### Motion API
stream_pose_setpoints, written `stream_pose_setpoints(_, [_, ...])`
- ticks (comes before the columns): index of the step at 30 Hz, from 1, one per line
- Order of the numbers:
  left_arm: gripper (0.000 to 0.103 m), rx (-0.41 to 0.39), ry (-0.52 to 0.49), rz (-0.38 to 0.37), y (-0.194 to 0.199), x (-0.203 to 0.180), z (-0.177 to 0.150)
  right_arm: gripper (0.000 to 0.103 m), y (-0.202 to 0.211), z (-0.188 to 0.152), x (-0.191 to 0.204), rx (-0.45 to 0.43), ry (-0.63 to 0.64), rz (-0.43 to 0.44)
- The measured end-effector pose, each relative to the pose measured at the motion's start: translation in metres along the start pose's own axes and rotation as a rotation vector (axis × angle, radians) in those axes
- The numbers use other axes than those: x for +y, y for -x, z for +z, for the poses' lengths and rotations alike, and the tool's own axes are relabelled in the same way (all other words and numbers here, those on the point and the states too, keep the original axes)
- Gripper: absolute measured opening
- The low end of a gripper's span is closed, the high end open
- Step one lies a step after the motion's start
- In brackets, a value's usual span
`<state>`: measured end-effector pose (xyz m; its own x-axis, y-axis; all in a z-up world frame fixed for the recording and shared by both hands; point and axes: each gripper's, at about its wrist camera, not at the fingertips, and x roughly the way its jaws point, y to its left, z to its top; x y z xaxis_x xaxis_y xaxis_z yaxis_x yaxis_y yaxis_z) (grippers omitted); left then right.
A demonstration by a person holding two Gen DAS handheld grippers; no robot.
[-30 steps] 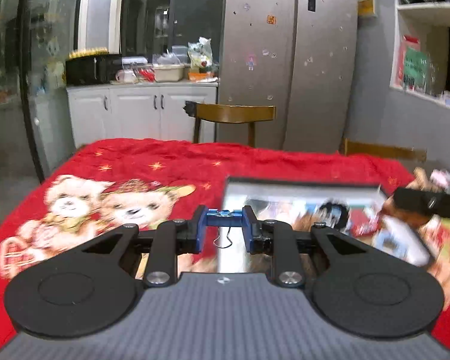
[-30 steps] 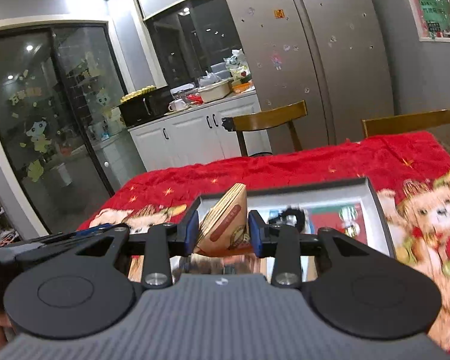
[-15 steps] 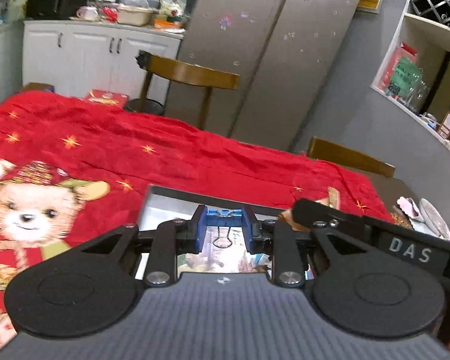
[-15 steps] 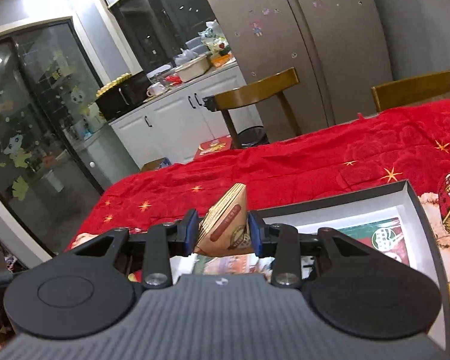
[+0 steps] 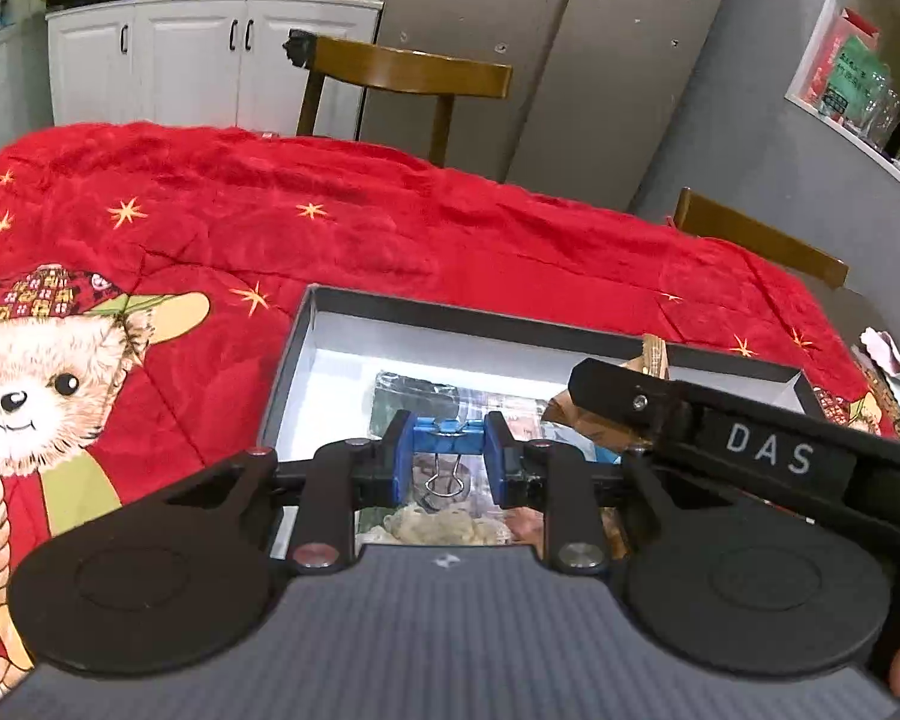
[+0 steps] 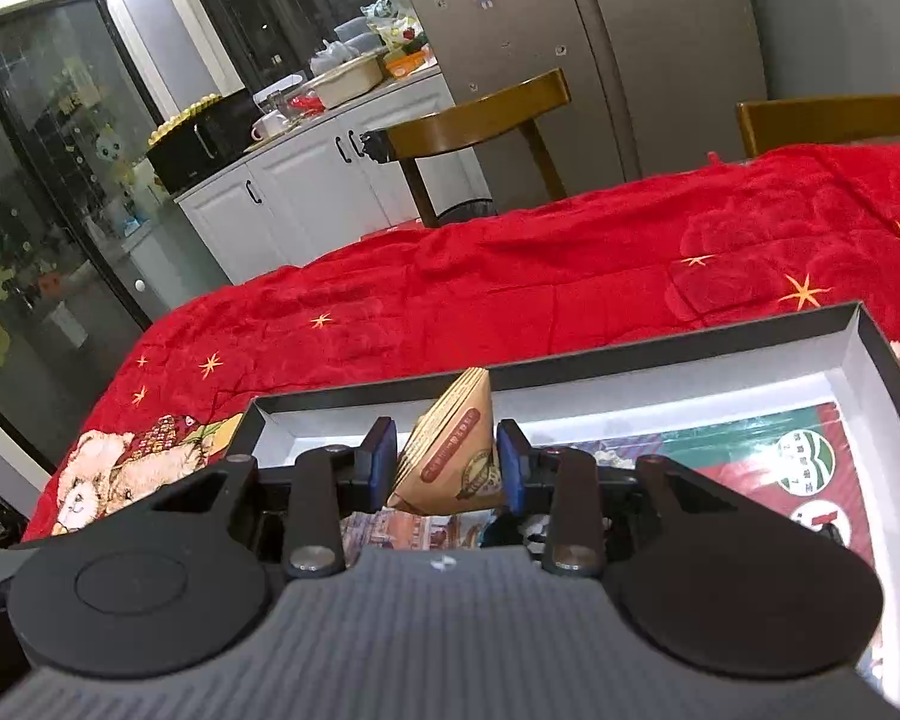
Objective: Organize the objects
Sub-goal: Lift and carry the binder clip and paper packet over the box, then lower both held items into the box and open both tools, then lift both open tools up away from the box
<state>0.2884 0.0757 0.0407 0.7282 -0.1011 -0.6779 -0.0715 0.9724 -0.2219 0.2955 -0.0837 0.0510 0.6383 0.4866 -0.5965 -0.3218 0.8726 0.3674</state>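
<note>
The left gripper (image 5: pixel 448 463) has its jaws clamped on a blue binder clip (image 5: pixel 447 441). The right gripper (image 6: pixel 446 463) has its jaws closed on a brown paper packet (image 6: pixel 453 456). Both hover over an open grey box (image 5: pixel 306 324) resting on the red-blanketed bench (image 5: pixel 342 228), a wooden chair (image 5: pixel 402 72) beyond.
</note>
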Motion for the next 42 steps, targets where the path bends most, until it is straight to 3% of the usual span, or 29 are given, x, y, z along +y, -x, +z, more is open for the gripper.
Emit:
stream_pose_setpoints(10, [0.031,0.012,-0.019,-0.011,-0.003,-0.001,0.002,0.047,0.0,0.001,-0.006,0.014,-0.05,0.038])
stream_pose_setpoints(12, [0.043,0.009,-0.018,-0.005,-0.001,0.0,0.004,0.05,0.004,0.003,-0.007,0.001,-0.051,0.058])
stream_pose_setpoints(15, [0.054,-0.013,-0.001,-0.039,0.014,0.003,0.012,0.065,0.023,0.011,-0.007,-0.033,-0.065,0.089])
stream_pose_setpoints(16, [0.055,-0.028,0.005,-0.061,0.021,0.004,0.015,0.065,0.033,0.014,-0.006,-0.056,-0.067,0.094])
stream_pose_setpoints(18, [0.069,-0.071,0.027,-0.106,0.042,0.005,0.02,0.068,0.062,0.021,-0.001,-0.117,-0.06,0.104])
stream_pose_setpoints(21, [0.073,-0.122,0.041,-0.166,0.079,0.001,0.027,0.076,0.108,0.026,0.008,-0.205,-0.05,0.096])
stream_pose_setpoints(27, [0.079,-0.302,-0.04,-0.172,0.165,-0.023,0.021,0.088,0.195,0.012,0.011,-0.369,-0.003,0.066])
stream_pose_setpoints(32, [0.085,-0.377,-0.149,-0.185,0.213,-0.05,-0.006,0.088,0.237,-0.019,0.005,-0.43,0.075,0.057])
stream_pose_setpoints(37, [0.086,-0.398,-0.168,-0.066,0.22,-0.075,-0.043,0.088,0.234,-0.083,-0.007,-0.387,0.179,0.036])
stream_pose_setpoints(42, [0.086,-0.298,-0.167,-0.019,0.206,-0.079,-0.078,0.082,0.207,-0.108,-0.031,-0.257,0.154,0.095])
